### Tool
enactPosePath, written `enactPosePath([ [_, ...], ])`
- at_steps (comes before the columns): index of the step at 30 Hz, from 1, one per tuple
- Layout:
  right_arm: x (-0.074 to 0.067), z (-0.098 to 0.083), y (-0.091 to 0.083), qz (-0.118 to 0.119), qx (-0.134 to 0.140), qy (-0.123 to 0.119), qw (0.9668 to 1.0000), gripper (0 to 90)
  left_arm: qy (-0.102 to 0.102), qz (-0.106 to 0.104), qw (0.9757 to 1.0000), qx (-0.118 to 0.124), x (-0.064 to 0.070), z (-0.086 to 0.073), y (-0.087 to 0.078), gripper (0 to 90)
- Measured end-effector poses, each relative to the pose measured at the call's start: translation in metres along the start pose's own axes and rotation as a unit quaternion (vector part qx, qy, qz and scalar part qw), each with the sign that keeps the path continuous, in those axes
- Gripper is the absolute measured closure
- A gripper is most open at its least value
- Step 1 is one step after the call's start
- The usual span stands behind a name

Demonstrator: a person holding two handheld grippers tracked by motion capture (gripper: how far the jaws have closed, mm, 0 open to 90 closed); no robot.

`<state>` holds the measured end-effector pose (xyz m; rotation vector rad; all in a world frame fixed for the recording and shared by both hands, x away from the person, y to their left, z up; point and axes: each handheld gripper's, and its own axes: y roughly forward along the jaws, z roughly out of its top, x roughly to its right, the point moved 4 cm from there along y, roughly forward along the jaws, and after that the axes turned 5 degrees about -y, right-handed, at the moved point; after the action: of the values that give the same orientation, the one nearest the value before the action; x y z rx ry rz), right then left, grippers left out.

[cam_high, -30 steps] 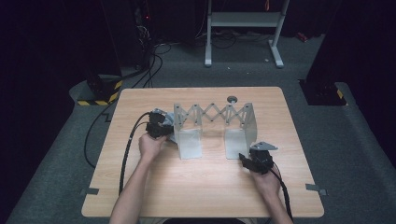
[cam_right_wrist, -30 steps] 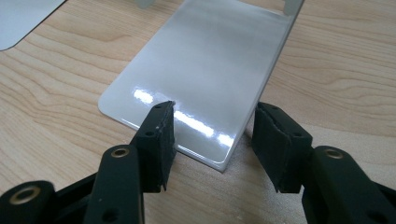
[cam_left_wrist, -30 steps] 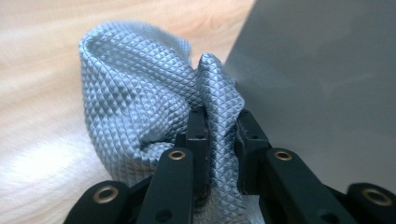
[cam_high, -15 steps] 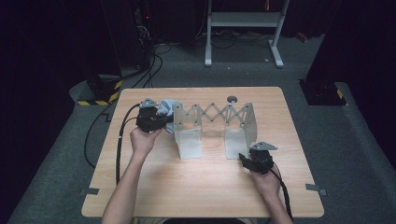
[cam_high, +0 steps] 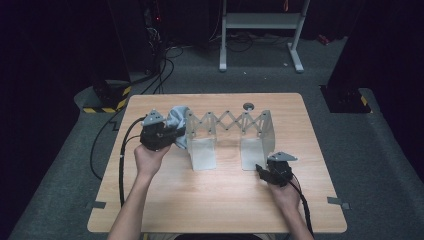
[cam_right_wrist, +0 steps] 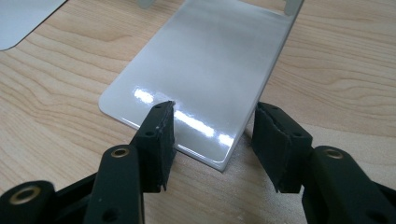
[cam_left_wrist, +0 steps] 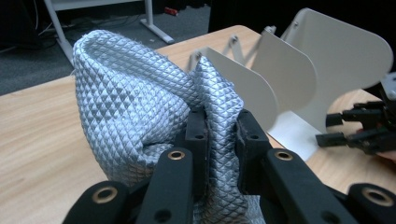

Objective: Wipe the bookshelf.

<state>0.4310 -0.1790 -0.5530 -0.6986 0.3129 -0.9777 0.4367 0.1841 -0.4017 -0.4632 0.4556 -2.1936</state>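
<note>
Cloth (cam_left_wrist: 140, 107) pinched in my left tongs (cam_left_wrist: 223, 140), lifted beside the rack (cam_high: 227, 135); right tongs (cam_right_wrist: 212, 142) gape empty over its near foot. Hanging it remains.

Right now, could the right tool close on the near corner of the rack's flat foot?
Probably yes: the right tool stands open with one corner of the shiny foot between its jaws, and nothing blocks it.

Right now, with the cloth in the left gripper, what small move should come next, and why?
Probably carry the grey quilted cloth rightward over the white expanding rack. The left gripper pinches it clear of the table, beside the rack's left end; the right gripper straddles the rack's foot plate.
</note>
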Motion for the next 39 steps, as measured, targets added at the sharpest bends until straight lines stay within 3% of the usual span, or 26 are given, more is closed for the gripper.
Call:
enactPosePath([
  [9,0.000,0.000,0.000,0.000,0.000,0.000,1.0000,49.3,-0.002,0.009,0.9994,-0.033,0.015,-0.044,0.003,77.8],
  [12,0.000,0.000,0.000,0.000,0.000,0.000,1.0000,49.3,-0.012,0.006,0.9981,-0.060,0.020,-0.067,0.013,77.7],
  [15,0.000,0.000,0.000,-0.001,0.000,0.000,1.0000,49.3,-0.020,0.000,0.9972,-0.072,0.024,-0.079,0.020,77.7],
  [22,0.000,0.000,0.000,-0.001,0.000,0.000,1.0000,49.3,-0.016,-0.014,0.9934,-0.112,0.041,-0.107,0.043,77.7],
  [26,0.000,0.000,0.000,-0.001,0.000,0.000,1.0000,49.3,-0.018,-0.003,0.9932,-0.115,0.042,-0.110,0.056,77.7],
  [31,0.000,0.000,0.000,-0.001,0.000,0.000,1.0000,49.3,-0.037,0.012,0.9946,-0.096,0.039,-0.104,0.069,77.7],
  [37,0.000,0.000,0.000,0.000,0.000,0.001,1.0000,49.3,-0.070,0.024,0.9947,-0.071,0.031,-0.097,0.071,77.6],
  [39,0.000,0.000,0.000,0.000,0.000,0.001,1.0000,49.3,-0.070,0.025,0.9948,-0.070,0.029,-0.096,0.070,77.4],
])
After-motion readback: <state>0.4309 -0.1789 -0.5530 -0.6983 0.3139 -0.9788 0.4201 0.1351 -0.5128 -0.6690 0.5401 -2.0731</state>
